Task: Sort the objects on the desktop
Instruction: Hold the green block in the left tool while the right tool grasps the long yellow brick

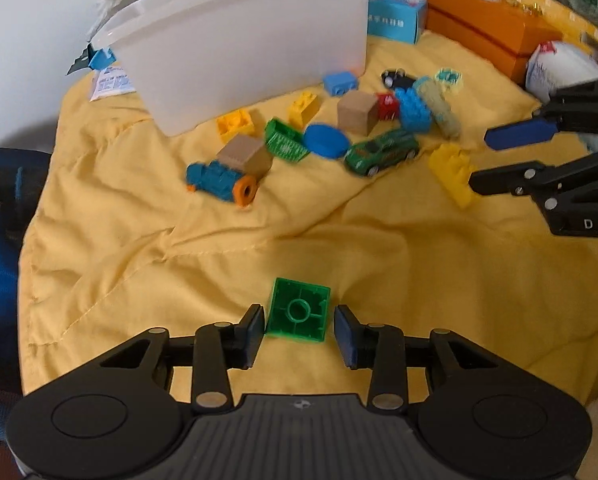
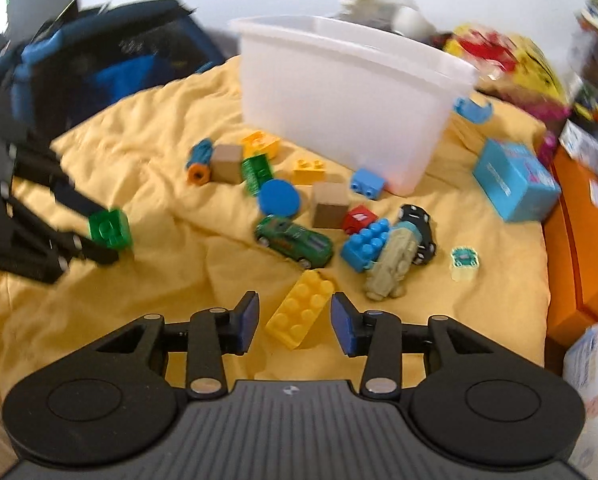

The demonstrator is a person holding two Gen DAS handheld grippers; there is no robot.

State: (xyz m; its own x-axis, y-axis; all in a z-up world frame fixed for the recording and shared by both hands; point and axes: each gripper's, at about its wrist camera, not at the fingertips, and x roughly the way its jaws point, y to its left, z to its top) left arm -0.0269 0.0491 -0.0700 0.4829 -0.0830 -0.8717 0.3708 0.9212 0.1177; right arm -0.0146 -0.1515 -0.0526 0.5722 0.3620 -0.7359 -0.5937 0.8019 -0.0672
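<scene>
Now left gripper (image 1: 299, 326) fingers straddle a green brick (image 1: 299, 311), right gripper (image 2: 295, 320) fingers wide around a yellow brick (image 2: 301, 314).

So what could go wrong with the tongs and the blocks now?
1. The left tongs sit around the green block with gaps on both sides; squeezing off-centre could twist it out.
2. The right tongs straddle the yellow brick, which lies slanted, so the pads might catch only its corners.
3. The yellow cloth is wrinkled; a low pad could snag it and nudge the green toy car.
</scene>
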